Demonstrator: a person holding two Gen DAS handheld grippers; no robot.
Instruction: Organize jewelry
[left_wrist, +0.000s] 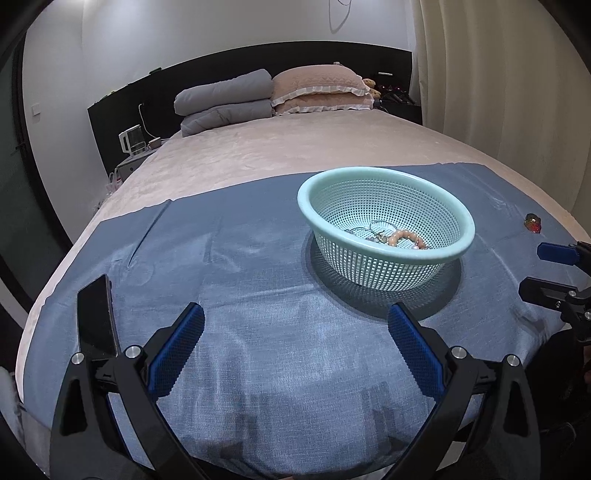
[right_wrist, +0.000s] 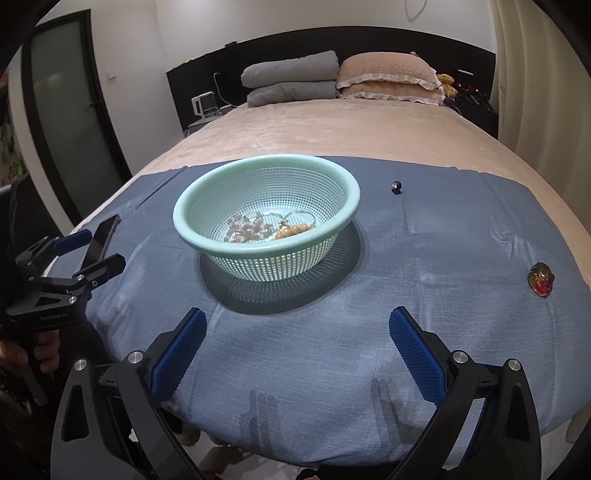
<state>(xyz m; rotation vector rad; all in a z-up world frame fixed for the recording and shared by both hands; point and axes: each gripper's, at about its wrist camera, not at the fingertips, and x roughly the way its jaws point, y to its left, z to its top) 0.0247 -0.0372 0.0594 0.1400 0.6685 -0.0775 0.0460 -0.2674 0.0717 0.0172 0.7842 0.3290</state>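
A pale green perforated basket (left_wrist: 458, 218) stands on a blue cloth (left_wrist: 258, 266) on the bed; it also shows in the right wrist view (right_wrist: 184, 221). Inside lie a peach bead bracelet (left_wrist: 408, 238), pale beads (right_wrist: 247, 225) and thin chains. A red-green brooch (right_wrist: 541, 279) lies on the cloth to the right, also in the left wrist view (left_wrist: 532, 223). A small dark blue bead (right_wrist: 396, 187) lies behind the basket's right side. My left gripper (left_wrist: 295, 332) is open and empty, near the front of the cloth. My right gripper (right_wrist: 297, 332) is open and empty, in front of the basket.
A black phone (left_wrist: 96, 321) lies at the cloth's left edge, also in the right wrist view (right_wrist: 103, 236). Pillows (left_wrist: 321, 92) and folded grey bedding (left_wrist: 225, 101) sit at the headboard. A kettle (left_wrist: 131, 140) stands on the nightstand. Curtains (left_wrist: 498, 92) hang on the right.
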